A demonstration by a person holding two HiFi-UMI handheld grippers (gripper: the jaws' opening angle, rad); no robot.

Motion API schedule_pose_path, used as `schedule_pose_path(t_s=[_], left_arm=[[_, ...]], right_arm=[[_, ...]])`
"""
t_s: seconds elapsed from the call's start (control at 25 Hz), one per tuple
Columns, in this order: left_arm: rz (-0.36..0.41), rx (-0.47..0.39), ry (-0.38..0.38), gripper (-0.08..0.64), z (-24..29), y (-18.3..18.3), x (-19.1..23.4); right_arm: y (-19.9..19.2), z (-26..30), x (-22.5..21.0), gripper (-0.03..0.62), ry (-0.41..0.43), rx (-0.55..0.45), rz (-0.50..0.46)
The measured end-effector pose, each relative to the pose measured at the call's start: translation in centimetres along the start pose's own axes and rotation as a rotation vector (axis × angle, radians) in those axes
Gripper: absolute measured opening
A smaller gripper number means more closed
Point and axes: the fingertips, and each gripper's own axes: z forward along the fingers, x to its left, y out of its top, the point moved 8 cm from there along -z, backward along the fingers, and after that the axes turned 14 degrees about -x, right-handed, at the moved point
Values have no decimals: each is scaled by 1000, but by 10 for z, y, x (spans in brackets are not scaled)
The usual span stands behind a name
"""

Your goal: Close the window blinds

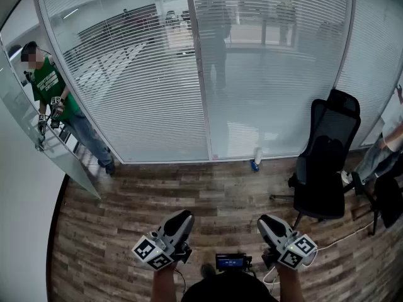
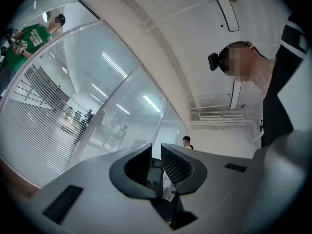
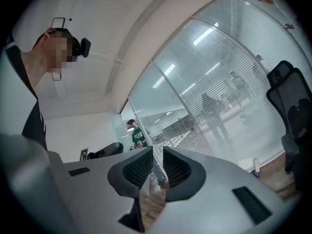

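Observation:
The window blinds (image 1: 271, 74) hang behind a glass wall across the far side of the room. Their slats lie level, and people and desks show through them. Both grippers are held low in the head view, well back from the glass. My left gripper (image 1: 181, 218) points toward the wall, its jaws nearly together with nothing between them. My right gripper (image 1: 266, 222) sits beside it, its jaws likewise close and empty. The left gripper view shows the left gripper (image 2: 156, 147) tilted up at the blinds (image 2: 58, 111) and ceiling. In the right gripper view, the right gripper (image 3: 157, 150) faces the blinds (image 3: 219, 82).
A black office chair (image 1: 327, 162) stands at the right near the glass. A small bottle (image 1: 255, 159) sits on the wood floor at the foot of the wall. A person in a green shirt (image 1: 53, 93) stands by a glass door at the left. Another person (image 1: 390, 137) is at the right edge.

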Motion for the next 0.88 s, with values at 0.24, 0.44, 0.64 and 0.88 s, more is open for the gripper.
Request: schedule_pose_path(t_s=[0.24,0.44,0.64,0.88], left_arm=[[-17,-4,-4,63,-15,7,13],[-31,-12,-13,63,-18,7,18],[-42,-21,-18,63,-23,11,23],[-41,-24,-5,63,-32,14,27]], right_arm=[[-13,11,18,72,-8,14,-8],[-16,14,25,72,-19,20,-21],[-18,19,32,72,-41,18,-34],[-22,24,31,73,-97,26,-51]])
